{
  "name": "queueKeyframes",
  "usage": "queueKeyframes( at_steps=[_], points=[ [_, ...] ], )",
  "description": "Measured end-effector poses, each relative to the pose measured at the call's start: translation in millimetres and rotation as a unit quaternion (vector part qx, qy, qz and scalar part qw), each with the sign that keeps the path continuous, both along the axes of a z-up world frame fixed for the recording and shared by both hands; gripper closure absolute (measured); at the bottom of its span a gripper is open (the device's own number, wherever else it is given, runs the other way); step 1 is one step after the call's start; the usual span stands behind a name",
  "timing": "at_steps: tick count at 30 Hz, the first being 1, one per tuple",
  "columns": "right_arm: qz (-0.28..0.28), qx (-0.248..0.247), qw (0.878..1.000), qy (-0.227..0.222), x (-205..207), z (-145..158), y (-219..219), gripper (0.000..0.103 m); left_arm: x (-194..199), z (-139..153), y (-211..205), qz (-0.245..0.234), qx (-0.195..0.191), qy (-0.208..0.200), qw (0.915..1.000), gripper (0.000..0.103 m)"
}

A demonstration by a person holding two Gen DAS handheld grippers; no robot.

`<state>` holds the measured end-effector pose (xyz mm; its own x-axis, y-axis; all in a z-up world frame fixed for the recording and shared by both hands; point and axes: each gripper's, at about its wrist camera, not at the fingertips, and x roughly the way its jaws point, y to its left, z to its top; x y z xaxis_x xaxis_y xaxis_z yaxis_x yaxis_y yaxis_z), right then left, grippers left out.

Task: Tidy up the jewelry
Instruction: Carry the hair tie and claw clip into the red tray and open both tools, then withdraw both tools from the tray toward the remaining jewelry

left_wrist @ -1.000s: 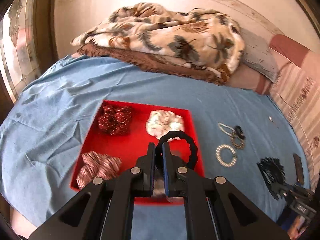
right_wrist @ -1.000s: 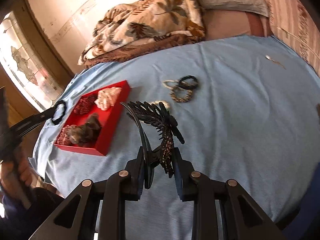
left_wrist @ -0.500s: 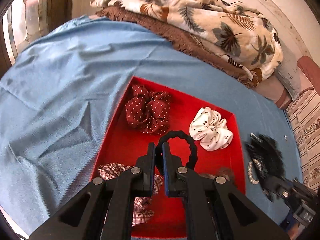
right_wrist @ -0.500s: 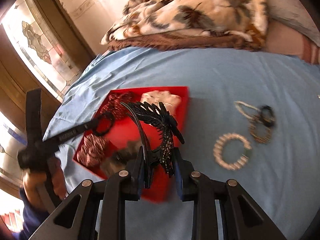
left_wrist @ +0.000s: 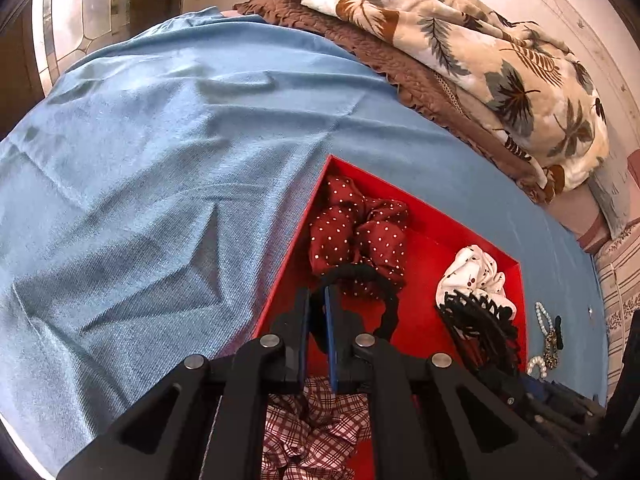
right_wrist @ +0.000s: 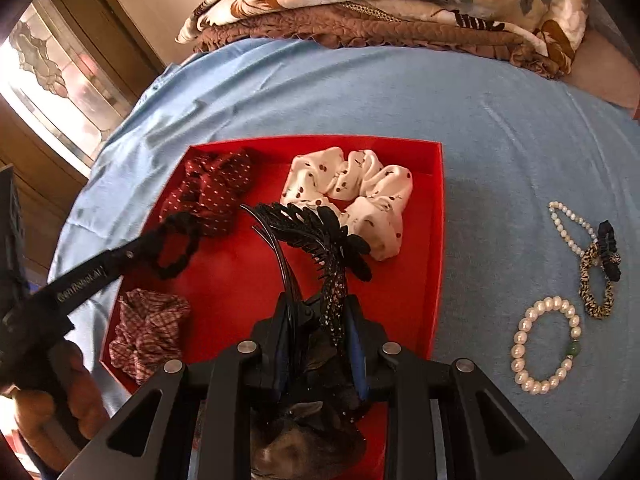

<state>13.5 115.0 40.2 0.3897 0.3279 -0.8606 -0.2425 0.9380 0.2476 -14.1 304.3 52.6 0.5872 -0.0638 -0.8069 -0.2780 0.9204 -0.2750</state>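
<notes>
A red tray [right_wrist: 436, 240] [left_wrist: 516, 276] lies on the blue bedsheet. It holds a dark red dotted scrunchie [right_wrist: 212, 188] [left_wrist: 360, 228], a white scrunchie [right_wrist: 352, 188] [left_wrist: 476, 276] and a plaid scrunchie [right_wrist: 148, 332] [left_wrist: 316, 436]. My left gripper [left_wrist: 318, 300] is shut on a black hair tie [left_wrist: 384, 300] [right_wrist: 180, 248] and holds it over the tray beside the dotted scrunchie. My right gripper [right_wrist: 316, 316] is shut on a black leaf-shaped hair claw [right_wrist: 320, 236] [left_wrist: 480, 320] over the tray's middle.
On the sheet right of the tray lie a pearl bracelet [right_wrist: 546, 344], a thin pearl strand [right_wrist: 568, 228], a leopard hair tie [right_wrist: 596, 284] and a dark one [right_wrist: 610, 248]. A folded leaf-print blanket [left_wrist: 460, 40] lies at the far side.
Both grippers have moved in over the red tray with their loads. The hair tie now hangs by the dotted scrunchie and the claw is over the tray's middle.
</notes>
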Motion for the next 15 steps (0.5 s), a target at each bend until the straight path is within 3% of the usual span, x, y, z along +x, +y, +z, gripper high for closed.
queueKeyframes(
  at_steps=[3,6,12,15],
  points=[
    [-0.001,-0.014,1.000,-0.008,-4.4,1.5,0.9,0.072,-2.2,2.7,0.2,0.002,-0.001,-0.006,1.0000,0.095],
    [0.002,-0.018,1.000,-0.019,-14.1,5.8,0.2,0.056,-6.5,7.8,1.4,0.000,-0.007,-0.014,0.9999,0.089],
    [0.043,-0.089,0.991,-0.086,-54.9,19.4,11.1,0.056,-24.0,23.6,-5.0,-0.010,0.005,-0.044,0.9990,0.073],
    [0.054,-0.114,0.987,-0.100,-69.8,18.4,14.8,0.056,-30.4,28.5,-8.8,-0.012,0.015,-0.054,0.9984,0.071]
  ],
)
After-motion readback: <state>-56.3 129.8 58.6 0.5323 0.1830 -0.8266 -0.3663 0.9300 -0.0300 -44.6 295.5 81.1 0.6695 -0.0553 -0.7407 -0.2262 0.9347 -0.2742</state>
